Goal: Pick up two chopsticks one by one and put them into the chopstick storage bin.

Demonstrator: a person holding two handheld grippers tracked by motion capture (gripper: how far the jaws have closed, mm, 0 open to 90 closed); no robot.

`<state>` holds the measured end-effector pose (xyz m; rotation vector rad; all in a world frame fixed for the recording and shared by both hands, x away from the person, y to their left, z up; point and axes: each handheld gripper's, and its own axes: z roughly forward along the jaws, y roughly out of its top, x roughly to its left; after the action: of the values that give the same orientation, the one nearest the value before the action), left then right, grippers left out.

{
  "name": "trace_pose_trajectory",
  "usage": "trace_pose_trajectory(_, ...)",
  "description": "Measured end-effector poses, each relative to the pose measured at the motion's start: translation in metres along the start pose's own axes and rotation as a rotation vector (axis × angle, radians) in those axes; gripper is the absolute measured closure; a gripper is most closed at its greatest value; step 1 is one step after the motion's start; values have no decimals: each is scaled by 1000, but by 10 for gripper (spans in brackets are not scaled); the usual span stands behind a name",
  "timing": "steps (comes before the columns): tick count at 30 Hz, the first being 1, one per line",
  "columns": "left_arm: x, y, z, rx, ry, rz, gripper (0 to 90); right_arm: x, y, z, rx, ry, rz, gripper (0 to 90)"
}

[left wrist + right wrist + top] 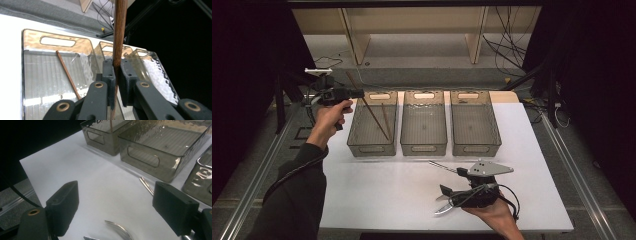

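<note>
Wooden chopstick (119, 32) clamped between left tongs (116, 75), slanting down into the leftmost bin (355, 131) beside a second chopstick (67, 73). Right tongs (116, 212) wide open, holding nothing, above a metal utensil (119, 228) on the worktop (382, 195).

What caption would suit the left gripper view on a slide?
Left gripper shut on a chopstick above the left bin, where another chopstick already lies.

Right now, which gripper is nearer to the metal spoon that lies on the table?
Right. The right gripper is open and hovers just above the metal spoon at the table's near edge. The left gripper is far off, above the left bin, holding a wooden chopstick.
</note>
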<state>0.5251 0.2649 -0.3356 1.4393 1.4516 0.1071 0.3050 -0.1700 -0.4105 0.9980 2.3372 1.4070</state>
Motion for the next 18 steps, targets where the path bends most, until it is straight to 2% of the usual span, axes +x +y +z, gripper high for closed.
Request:
trace_pose_trajectory(5, 5, -4, 17, 33, 35, -11, 841, -1, 0, -1, -4, 4, 4, 216)
trace_pose_trajectory(12, 7, -8, 30, 76, 65, -9, 840, -3, -1, -1, 0, 8, 9, 216)
trace_pose_trajectory(18, 5, -11, 38, 103, 64, -8, 839, -4, -1, -2, 0, 7, 11, 219)
